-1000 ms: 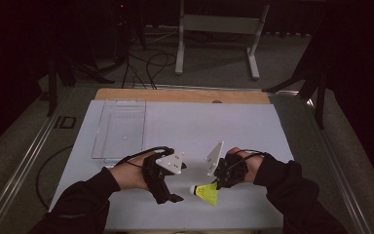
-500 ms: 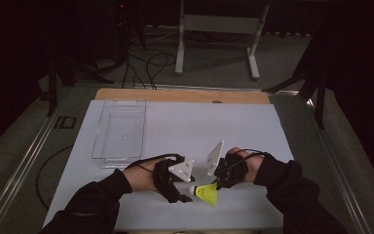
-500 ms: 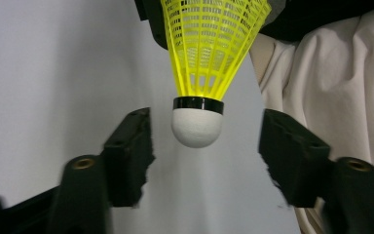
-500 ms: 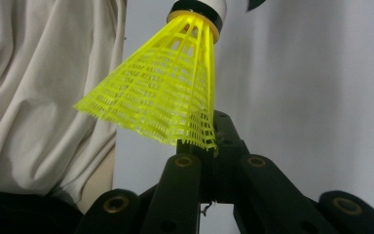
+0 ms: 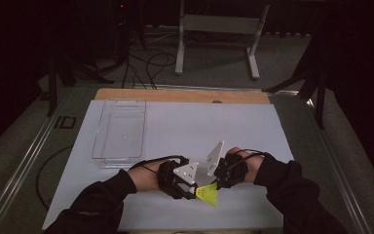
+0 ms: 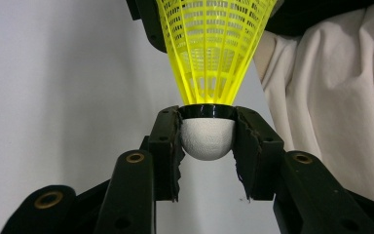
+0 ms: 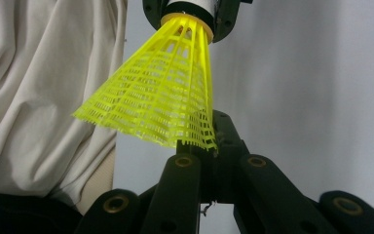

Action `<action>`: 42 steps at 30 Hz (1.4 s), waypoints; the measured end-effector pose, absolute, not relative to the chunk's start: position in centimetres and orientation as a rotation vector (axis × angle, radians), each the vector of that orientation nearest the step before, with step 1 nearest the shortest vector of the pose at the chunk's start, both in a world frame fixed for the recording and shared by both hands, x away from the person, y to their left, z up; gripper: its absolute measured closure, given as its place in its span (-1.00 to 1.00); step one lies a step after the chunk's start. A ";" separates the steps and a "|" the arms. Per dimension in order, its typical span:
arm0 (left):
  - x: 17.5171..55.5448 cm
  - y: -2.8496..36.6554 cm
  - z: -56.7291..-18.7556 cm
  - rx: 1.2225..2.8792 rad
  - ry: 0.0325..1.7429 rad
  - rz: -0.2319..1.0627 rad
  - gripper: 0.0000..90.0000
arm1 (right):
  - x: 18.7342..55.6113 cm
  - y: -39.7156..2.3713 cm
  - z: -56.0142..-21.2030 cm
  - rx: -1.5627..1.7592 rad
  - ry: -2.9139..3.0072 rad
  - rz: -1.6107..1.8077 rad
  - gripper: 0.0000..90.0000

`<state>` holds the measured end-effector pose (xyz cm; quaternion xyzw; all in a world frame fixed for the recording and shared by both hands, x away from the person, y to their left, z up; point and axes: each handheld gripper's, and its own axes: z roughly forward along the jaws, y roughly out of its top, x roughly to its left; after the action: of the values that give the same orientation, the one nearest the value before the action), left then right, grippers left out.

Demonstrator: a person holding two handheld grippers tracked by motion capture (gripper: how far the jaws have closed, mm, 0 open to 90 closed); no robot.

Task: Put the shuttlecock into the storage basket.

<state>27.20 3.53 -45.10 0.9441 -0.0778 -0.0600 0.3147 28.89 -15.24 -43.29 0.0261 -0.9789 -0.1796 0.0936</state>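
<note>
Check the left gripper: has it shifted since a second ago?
Yes. The left gripper went right, away from the clear tray, and its jaws have just closed on the shuttlecock cork.

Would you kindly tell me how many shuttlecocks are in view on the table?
1. The yellow shuttlecock is near the front edge of the white table, held between both hand-held grippers: the left grips its white cork, the right pinches its skirt rim.
</note>
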 end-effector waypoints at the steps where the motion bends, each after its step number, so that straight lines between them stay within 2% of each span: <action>1: 27.2 3.5 -45.1 2.489 -0.210 -0.158 0.44 | 28.9 -15.2 -43.3 0.079 -2.906 -0.533 1.00; 8: 27.4 3.4 -45.1 2.505 -0.220 -0.178 0.45 | 28.7 -15.1 -43.4 0.049 -2.912 -0.521 0.99; 11: 27.5 3.4 -45.0 2.519 -0.226 -0.179 0.45 | 28.5 -15.0 -43.3 0.048 -2.933 -0.526 0.89; 16: 27.6 3.4 -45.0 2.532 -0.232 -0.204 0.45 | 28.3 -14.9 -43.4 0.028 -2.963 -0.550 0.47; 17: 27.6 3.5 -45.0 2.534 -0.222 -0.213 0.45 | 28.4 -14.9 -43.4 0.032 -2.961 -0.554 0.31; 19: 27.6 3.6 -45.1 2.540 -0.227 -0.216 0.45 | 28.4 -14.9 -43.6 0.000 -2.961 -0.554 0.23; 27: 28.2 4.6 -44.8 2.591 -0.141 -0.247 0.45 | 28.8 -15.7 -43.9 -0.116 -2.963 -0.614 -0.35; 29: 28.4 4.9 -44.6 2.598 -0.107 -0.260 0.45 | 28.7 -15.9 -43.9 -0.144 -2.964 -0.614 -0.67; 31: 28.5 5.3 -44.4 2.605 -0.081 -0.274 0.45 | 28.8 -16.2 -44.0 -0.165 -2.962 -0.601 -0.73; 42: 29.5 7.6 -42.6 2.615 0.103 -0.272 0.45 | 29.1 -18.8 -43.5 -0.350 -2.969 -0.830 -0.76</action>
<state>29.49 7.64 -42.63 0.9617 0.0381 -0.1000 0.2525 29.12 -18.78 -43.50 -0.1129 -0.9568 -0.2673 0.0193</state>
